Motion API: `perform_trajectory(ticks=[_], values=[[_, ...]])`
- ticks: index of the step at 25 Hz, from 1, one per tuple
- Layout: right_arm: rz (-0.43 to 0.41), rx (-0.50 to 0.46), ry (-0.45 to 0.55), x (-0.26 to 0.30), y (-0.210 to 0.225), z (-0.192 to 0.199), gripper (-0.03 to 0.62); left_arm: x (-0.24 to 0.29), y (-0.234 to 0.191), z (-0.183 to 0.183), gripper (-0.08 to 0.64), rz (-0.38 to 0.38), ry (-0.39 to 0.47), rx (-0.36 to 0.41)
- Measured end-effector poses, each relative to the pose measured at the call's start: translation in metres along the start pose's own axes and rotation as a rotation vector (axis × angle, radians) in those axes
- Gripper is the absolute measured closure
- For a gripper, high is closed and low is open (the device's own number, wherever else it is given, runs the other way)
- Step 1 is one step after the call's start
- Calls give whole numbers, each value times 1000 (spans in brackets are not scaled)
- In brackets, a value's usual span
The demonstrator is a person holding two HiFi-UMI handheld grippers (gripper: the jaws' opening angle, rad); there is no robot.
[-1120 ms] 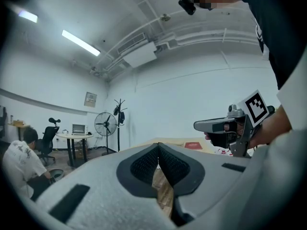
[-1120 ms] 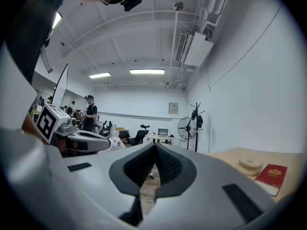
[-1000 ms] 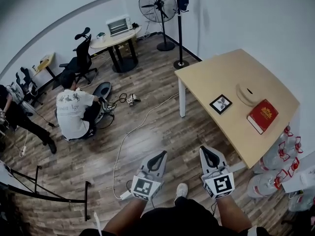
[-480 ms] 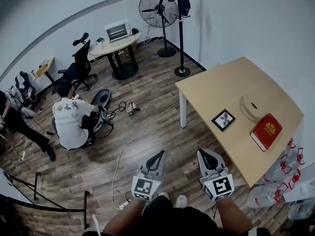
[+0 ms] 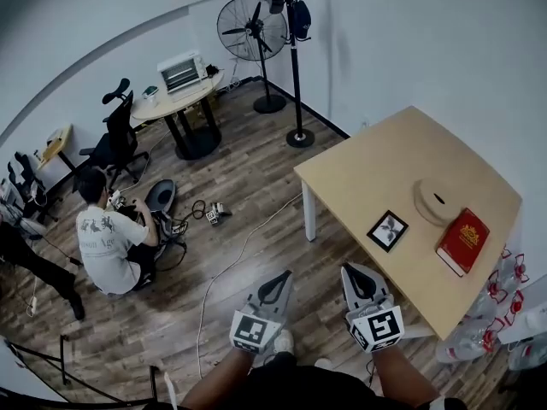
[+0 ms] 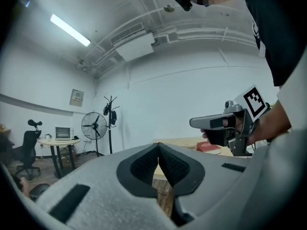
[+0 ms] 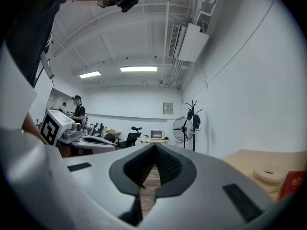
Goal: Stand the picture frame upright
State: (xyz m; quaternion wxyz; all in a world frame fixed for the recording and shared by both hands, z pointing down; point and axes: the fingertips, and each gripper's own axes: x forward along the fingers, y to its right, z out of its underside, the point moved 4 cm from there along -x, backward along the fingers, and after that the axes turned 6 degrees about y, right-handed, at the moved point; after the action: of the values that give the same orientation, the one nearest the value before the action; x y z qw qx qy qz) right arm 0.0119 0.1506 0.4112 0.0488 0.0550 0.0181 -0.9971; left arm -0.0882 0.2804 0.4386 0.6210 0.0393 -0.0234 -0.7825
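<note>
A small black picture frame (image 5: 387, 231) lies flat on the wooden table (image 5: 359, 170), near its front edge. My left gripper (image 5: 279, 279) and right gripper (image 5: 354, 274) hang side by side over the floor, short of the table, both shut with nothing between the jaws. The right gripper's tips sit a little below and left of the frame. In the left gripper view the jaw tips (image 6: 158, 146) meet, and the right gripper (image 6: 225, 123) shows to the right. In the right gripper view the tips (image 7: 154, 146) touch too.
A red book (image 5: 463, 241) and a round wooden disc (image 5: 438, 201) lie on the table right of the frame. A coat stand (image 5: 293, 58), a fan (image 5: 248, 32), a round table (image 5: 175, 101) and a crouching person (image 5: 107, 242) occupy the room. Water bottles (image 5: 496, 314) stand at the right.
The view has moved closer to the table, so the frame now sits lower and nearer my right gripper. Both grippers keep their pose, shut.
</note>
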Motion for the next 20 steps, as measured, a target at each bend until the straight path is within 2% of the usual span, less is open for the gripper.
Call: perform_trajectory(ticks=[9, 12, 20], values=[[125, -12, -14, 67, 19, 17, 583, 54, -73, 12, 559, 135, 17, -38], [194, -23, -20, 78, 24, 19, 583, 68, -90, 15, 560, 174, 18, -28], [344, -51, -20, 87, 48, 23, 581, 108, -105, 24, 560, 266, 27, -49]])
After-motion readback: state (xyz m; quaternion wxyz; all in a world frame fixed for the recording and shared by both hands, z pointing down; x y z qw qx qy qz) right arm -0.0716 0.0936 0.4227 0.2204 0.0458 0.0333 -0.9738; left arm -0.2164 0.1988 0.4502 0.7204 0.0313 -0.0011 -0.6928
